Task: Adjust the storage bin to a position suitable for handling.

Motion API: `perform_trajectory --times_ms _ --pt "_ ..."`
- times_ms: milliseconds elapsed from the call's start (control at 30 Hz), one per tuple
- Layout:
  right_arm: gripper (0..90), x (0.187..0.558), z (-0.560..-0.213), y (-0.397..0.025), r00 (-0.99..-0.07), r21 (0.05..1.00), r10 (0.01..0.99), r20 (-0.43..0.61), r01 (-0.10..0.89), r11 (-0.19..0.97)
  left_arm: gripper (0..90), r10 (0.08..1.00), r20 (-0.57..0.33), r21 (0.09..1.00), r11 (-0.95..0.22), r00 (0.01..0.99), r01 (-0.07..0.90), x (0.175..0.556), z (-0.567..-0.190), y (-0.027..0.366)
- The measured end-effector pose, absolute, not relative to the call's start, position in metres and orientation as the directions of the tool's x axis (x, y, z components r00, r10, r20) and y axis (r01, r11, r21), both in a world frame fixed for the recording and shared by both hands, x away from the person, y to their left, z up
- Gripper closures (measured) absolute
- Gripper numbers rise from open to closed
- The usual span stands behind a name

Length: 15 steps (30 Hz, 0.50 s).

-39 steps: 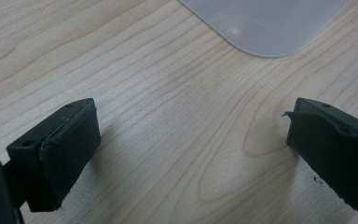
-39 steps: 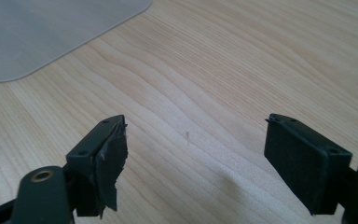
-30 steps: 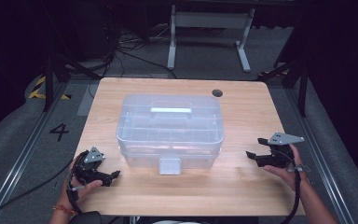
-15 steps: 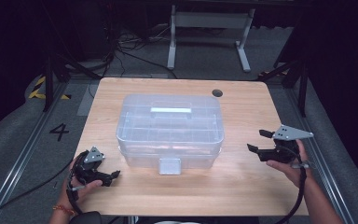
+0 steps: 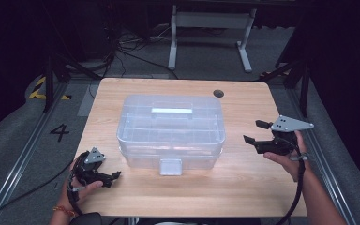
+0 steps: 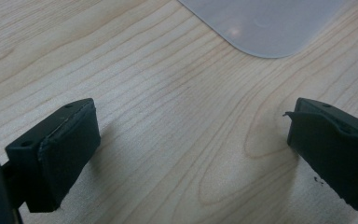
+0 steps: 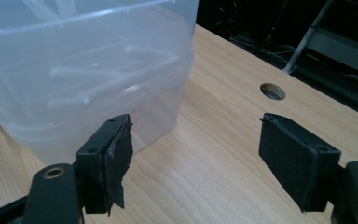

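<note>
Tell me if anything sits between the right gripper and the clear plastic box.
Nothing visible does. The right gripper hangs open beside the clear plastic box, with bare wooden table between them. The left gripper is open too, near the box's front left corner.

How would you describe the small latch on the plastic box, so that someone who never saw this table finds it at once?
Start at the wooden table and find the clear plastic box at its middle. On the box's front wall, the side nearest the person, a small square latch hangs at the centre, low down. It is more opaque than the walls and lies well below the long white handle on the lid.
</note>
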State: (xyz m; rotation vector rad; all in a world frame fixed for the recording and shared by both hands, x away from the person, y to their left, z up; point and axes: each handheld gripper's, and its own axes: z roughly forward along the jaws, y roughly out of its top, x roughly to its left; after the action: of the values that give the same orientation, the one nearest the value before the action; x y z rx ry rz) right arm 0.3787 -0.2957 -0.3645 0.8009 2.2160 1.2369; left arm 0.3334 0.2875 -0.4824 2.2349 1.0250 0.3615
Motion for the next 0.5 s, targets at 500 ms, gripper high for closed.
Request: perform_trajectory --times_ms 500 --pt "26.7 0.387 -0.336 -0.263 -0.746 0.876 0.644 -0.168 0.187 0.445 2.5 0.750 0.001 0.659 -0.498 0.661 0.564 0.335 -0.482 0.288"
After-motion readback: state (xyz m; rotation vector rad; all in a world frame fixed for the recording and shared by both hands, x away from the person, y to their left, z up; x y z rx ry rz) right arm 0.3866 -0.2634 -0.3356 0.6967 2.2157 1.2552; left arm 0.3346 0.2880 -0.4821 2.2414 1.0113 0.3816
